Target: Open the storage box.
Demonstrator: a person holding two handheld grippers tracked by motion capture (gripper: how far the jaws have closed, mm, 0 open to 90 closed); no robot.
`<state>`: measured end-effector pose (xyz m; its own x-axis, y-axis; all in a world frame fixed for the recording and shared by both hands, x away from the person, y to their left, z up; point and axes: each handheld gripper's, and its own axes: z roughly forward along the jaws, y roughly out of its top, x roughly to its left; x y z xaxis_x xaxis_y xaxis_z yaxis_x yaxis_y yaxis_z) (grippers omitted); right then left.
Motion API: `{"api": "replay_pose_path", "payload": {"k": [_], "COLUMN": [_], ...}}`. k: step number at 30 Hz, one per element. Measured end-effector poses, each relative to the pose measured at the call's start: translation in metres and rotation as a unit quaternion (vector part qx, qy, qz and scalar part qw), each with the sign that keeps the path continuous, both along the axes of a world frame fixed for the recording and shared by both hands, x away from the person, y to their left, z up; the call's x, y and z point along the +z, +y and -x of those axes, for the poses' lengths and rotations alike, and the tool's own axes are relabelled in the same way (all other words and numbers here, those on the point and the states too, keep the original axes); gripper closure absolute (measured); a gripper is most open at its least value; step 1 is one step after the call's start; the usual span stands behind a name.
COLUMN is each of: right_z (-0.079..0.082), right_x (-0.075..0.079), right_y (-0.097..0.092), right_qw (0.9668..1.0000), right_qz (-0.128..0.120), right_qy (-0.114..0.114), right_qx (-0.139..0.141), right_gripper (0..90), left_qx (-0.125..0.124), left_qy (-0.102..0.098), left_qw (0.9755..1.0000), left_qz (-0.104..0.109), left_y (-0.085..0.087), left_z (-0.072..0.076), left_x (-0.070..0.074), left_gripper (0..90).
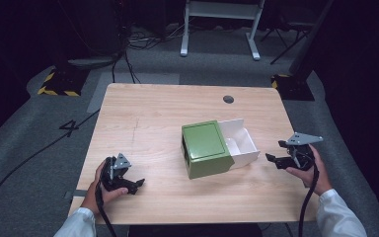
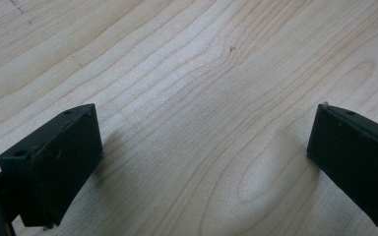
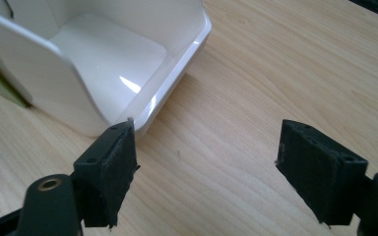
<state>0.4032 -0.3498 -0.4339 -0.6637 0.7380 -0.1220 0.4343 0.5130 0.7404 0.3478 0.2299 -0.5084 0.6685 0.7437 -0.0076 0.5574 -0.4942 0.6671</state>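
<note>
A: Near edge, left: the left gripper [image 1: 128, 183] rests low over bare wood close to the near left corner of the table [image 1: 143, 118], jaws apart with nothing between them.

B: And near the right edge?

A: The right gripper [image 1: 277, 154] is held above the table by the person's right hand [image 1: 310, 170], jaws spread wide and empty. In the right gripper view one pad [image 3: 113, 167] stands just short of the corner of the white drawer [image 3: 128, 73], not gripping it.

B: Where is the work piece?

A: The green box [image 1: 205, 148] sits right of the table's centre; its white drawer [image 1: 239, 142] is pulled partly out toward the right edge and appears empty.

B: Likely fault from here?

A: The box looks light and is not braced by the left gripper. A push or pull on the drawer could slide or turn the whole box instead of moving the drawer. An off-centre pinch on the thin glossy wall could also slip.

B: Surface and room?

A: Pale wood-grain top with a round cable port [image 1: 228, 99] near the far edge. Beyond lie grey carpet, loose cables [image 1: 143, 42], a striped stand base [image 1: 59, 81] and a white desk frame [image 1: 222, 24] in a dark room.
</note>
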Motion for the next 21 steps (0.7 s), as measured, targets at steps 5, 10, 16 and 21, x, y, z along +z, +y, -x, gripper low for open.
{"api": "replay_pose_path", "payload": {"k": [5,10,16,21], "right_z": [0.008,0.017,0.029,0.037], "right_x": [-0.005,-0.012,-0.026,-0.038], "right_y": [-0.006,-0.01,-0.018,-0.026], "right_qw": [1.0,0.9998,0.9994,0.9993], "right_qz": [0.004,0.018,0.034,0.031], "right_qy": [0.0,0.001,0.006,0.021], "right_qx": [0.005,0.006,0.005,0.002], "right_gripper": [23.4,23.4,23.0,23.0], "left_qx": [0.0,0.0,0.0,0.0], "left_qy": [0.0,0.0,0.0,0.0], "left_qw": [1.0,1.0,1.0,1.0], "left_qz": [0.0,0.0,0.0,0.0], "left_y": [0.0,0.0,0.0,0.0], "left_z": [0.0,0.0,0.0,0.0], "left_x": [0.0,0.0,0.0,0.0], "left_gripper": [0.5,0.5,0.5,0.5]}}
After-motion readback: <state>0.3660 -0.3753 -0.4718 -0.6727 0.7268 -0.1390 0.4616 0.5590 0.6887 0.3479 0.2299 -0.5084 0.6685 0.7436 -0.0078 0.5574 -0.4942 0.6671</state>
